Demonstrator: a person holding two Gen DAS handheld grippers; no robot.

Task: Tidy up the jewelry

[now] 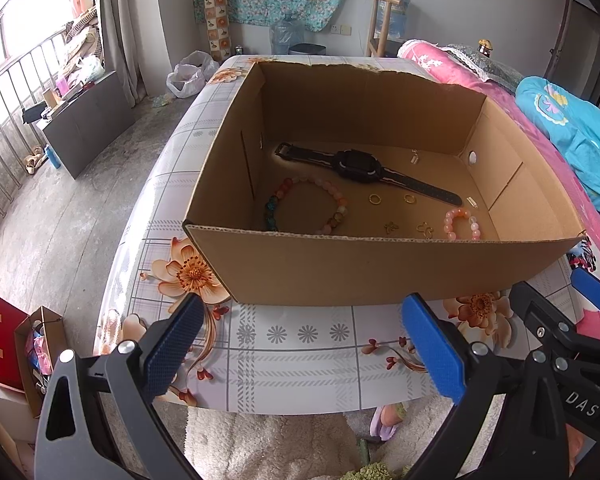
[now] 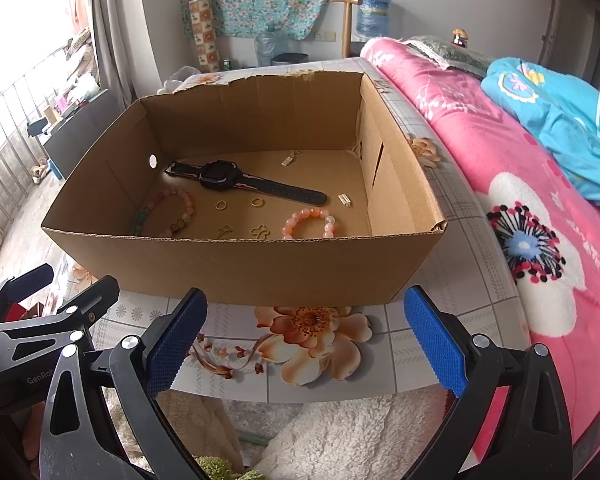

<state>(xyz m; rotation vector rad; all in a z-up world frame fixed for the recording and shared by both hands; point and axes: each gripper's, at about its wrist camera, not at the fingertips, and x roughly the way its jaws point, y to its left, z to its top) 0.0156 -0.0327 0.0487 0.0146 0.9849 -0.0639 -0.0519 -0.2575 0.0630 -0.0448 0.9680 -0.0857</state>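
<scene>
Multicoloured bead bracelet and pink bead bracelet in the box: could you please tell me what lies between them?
Two small gold butterfly charms lie between the multicoloured bead bracelet and pink bead bracelet; both wrist views show this.

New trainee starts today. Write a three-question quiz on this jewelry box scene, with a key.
1. True or false: the black watch lies inside the cardboard box.
2. How many beaded bracelets are in the box?
A. one
B. two
C. four
3. Fill in: both the left hand-held gripper and the right hand-held gripper hover over the table with their jaws ____.

Key:
1. True.
2. B: a multicoloured bracelet and a pink bracelet.
3. Open, and holding nothing.
</scene>
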